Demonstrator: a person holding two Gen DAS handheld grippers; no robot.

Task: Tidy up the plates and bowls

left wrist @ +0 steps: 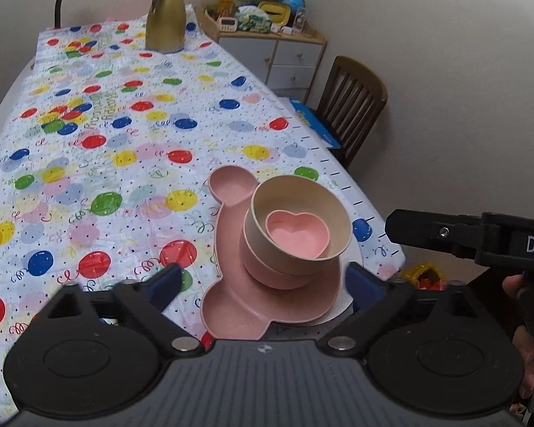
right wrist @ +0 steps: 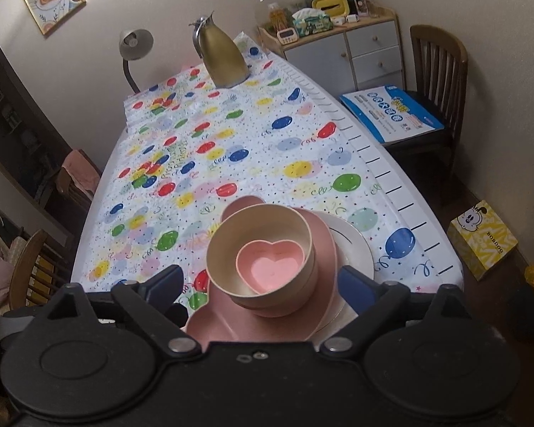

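A table (left wrist: 117, 114) under a white cloth printed with coloured balloons is filling most of both views, running away toward a pale wall. At its far end a gold jug (left wrist: 166, 14) is standing upright, with a grey gooseneck lamp (right wrist: 135, 44) just beyond the edge. A white drawer cabinet (right wrist: 366, 53) cluttered on top is sitting in the corner, a dark wooden chair (right wrist: 439, 71) beside it carrying a blue-and-white booklet (right wrist: 391, 115). A yellow box (right wrist: 482, 240) is resting on the floor.

Near the table's near right edge, the dishes are sitting stacked: a white plate (right wrist: 356, 245) at the bottom, a pink mouse-eared plate (left wrist: 231, 249) on it, then a pink bowl (left wrist: 267, 274), a cream bowl (left wrist: 299, 206) nested inside, and a pink heart-shaped bowl (left wrist: 297, 236) innermost.

The left gripper (left wrist: 263, 281) and right gripper (right wrist: 258, 279) are both hovering over the stack, fingers (left wrist: 167, 281) spread wide and gripping nothing.
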